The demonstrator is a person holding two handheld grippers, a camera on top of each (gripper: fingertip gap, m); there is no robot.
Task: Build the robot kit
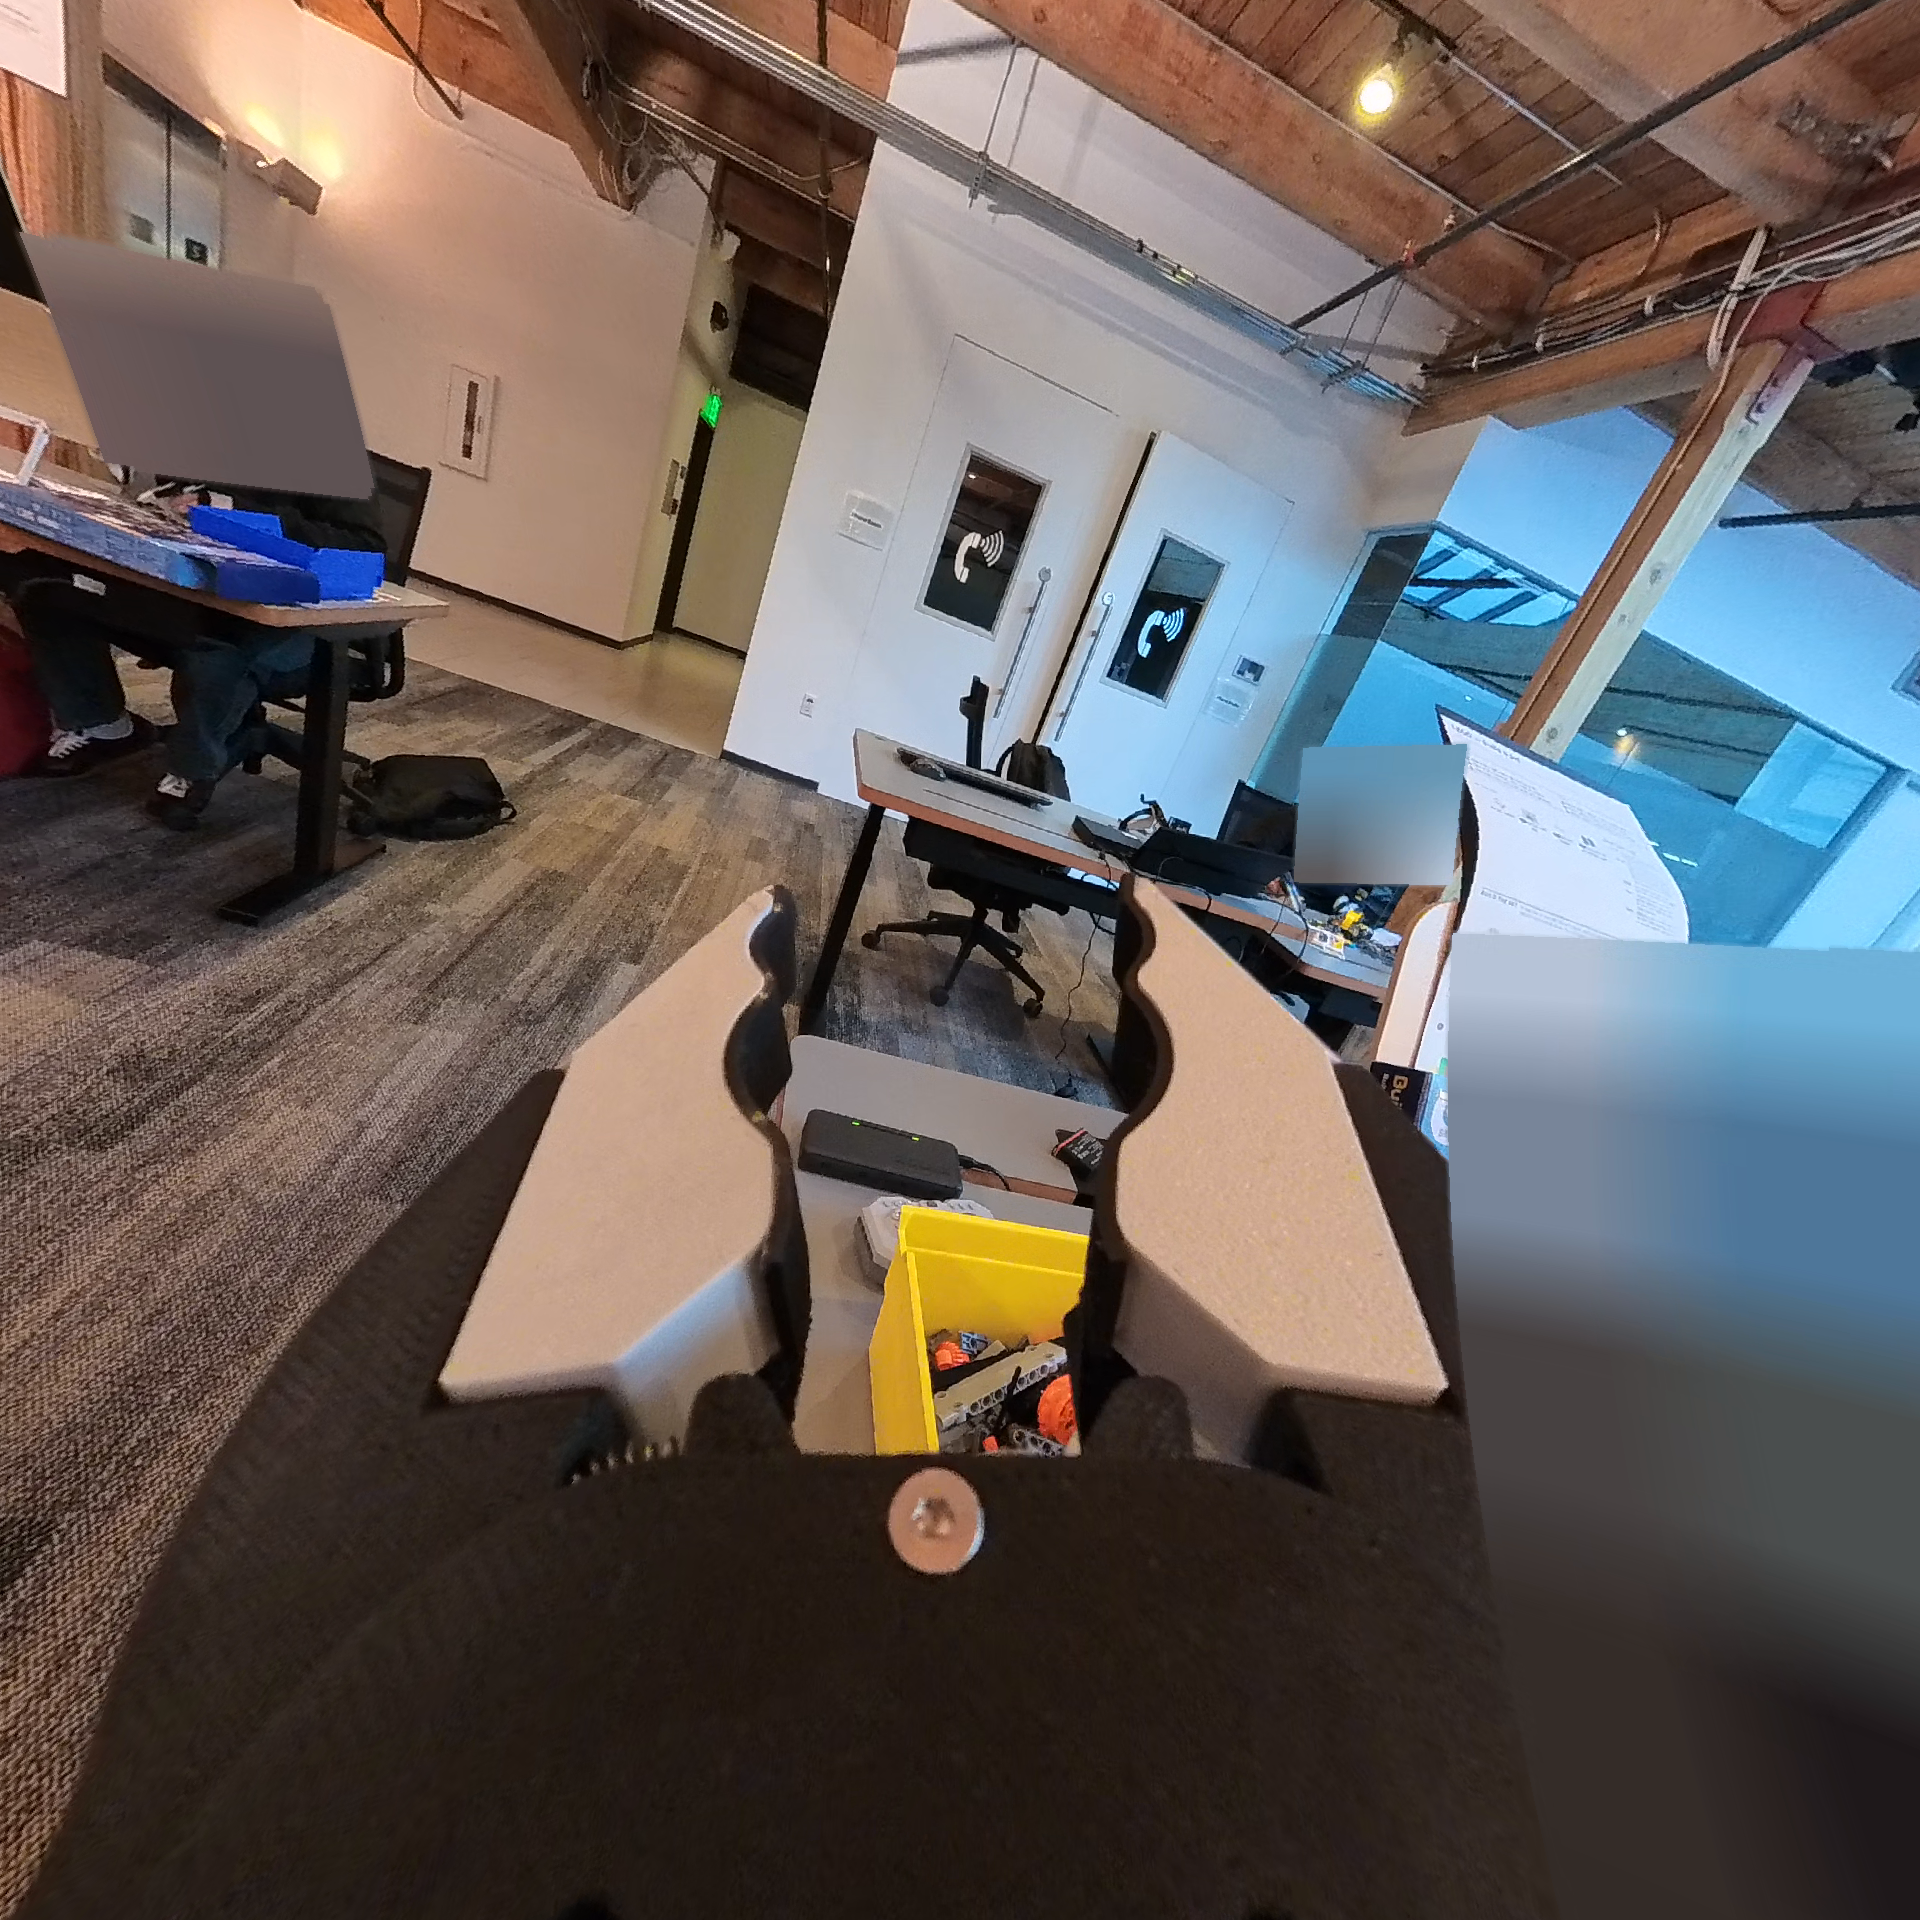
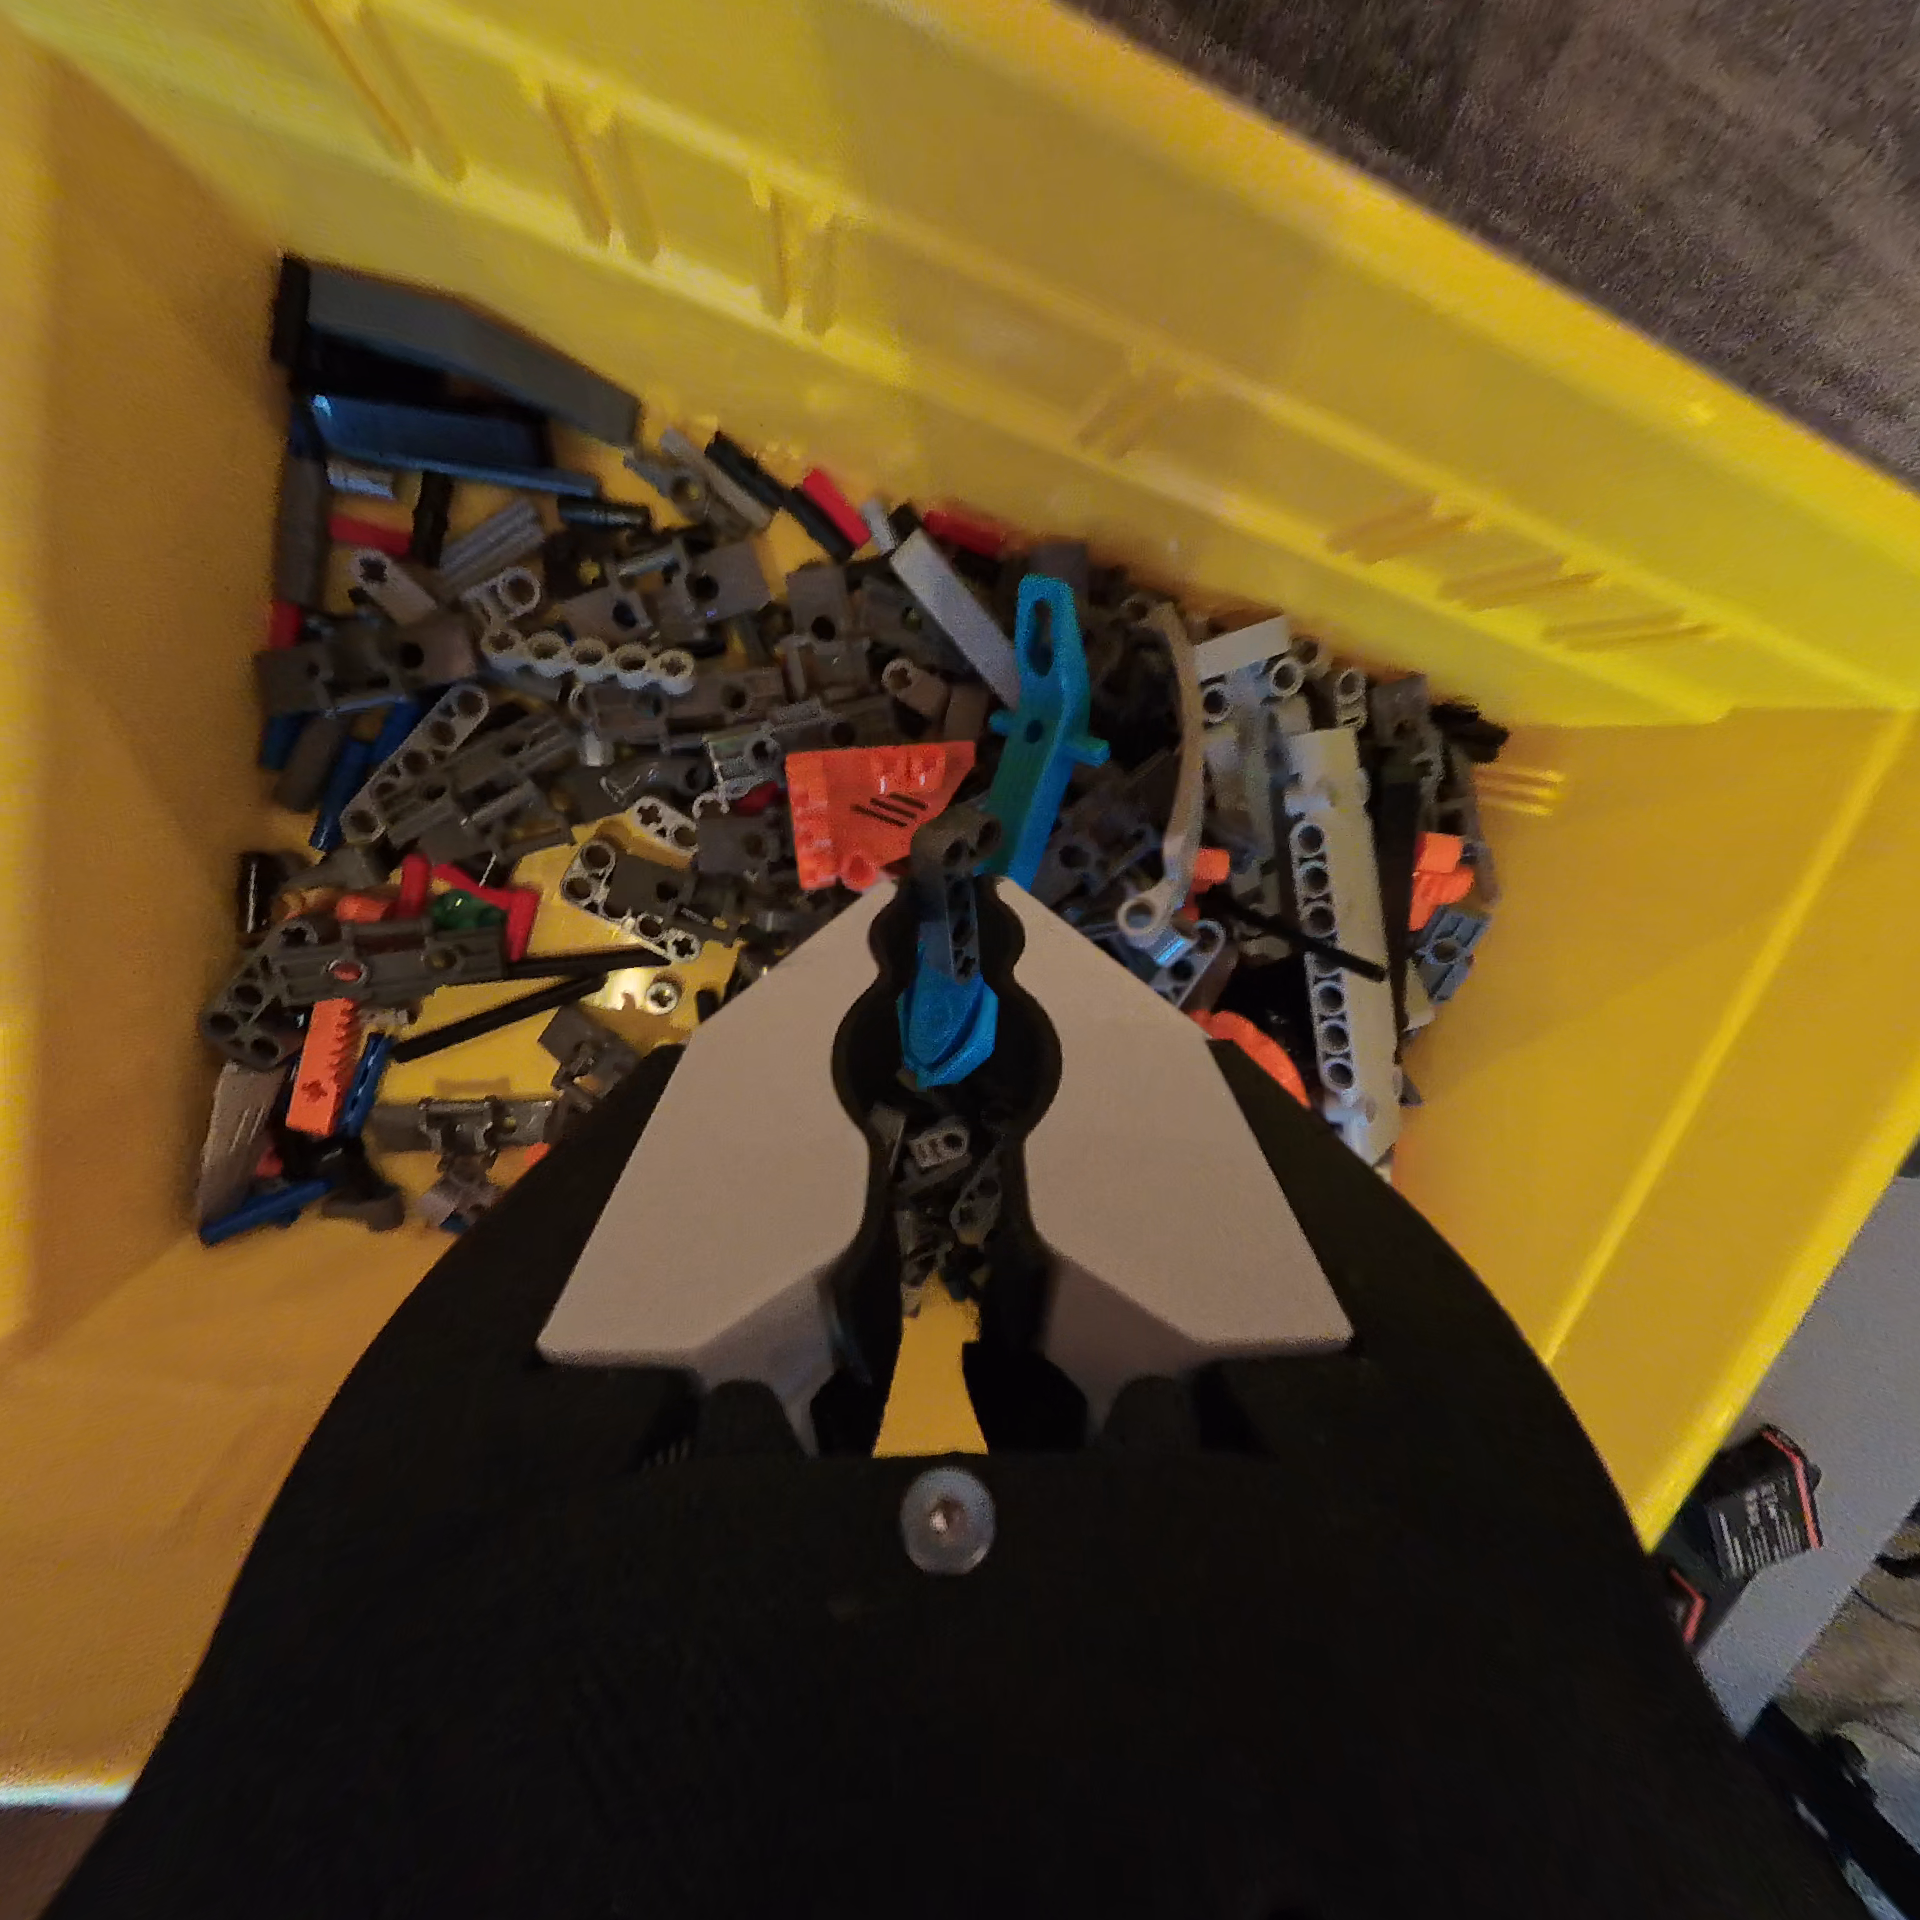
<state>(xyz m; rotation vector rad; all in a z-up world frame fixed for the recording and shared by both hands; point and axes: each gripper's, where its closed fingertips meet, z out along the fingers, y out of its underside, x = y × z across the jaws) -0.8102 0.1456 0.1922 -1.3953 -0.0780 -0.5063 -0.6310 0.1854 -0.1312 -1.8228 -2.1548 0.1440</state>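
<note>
Right gripper [image 2: 948, 902], inside yellow bin [image 2: 1143, 343], jaws closed narrowly on a dark grey beam with a blue piece [image 2: 948, 977], lifted just above the loose heap of building parts [image 2: 582, 748]; orange panel [image 2: 873, 805] and teal lever [image 2: 1044, 727] just beyond the tips. Left gripper [image 1: 951, 920], jaws wide apart, empty, raised over the bin's [image 1: 987, 1262] near wall; black device [image 1: 881, 1151] toward the grey table's [image 1: 997, 1101] far edge; desks and white doors [image 1: 1039, 582] beyond.

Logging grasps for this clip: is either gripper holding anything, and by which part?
The right gripper pinches a small blue-and-grey toy part near its grey end. The left gripper holds nothing.
</note>
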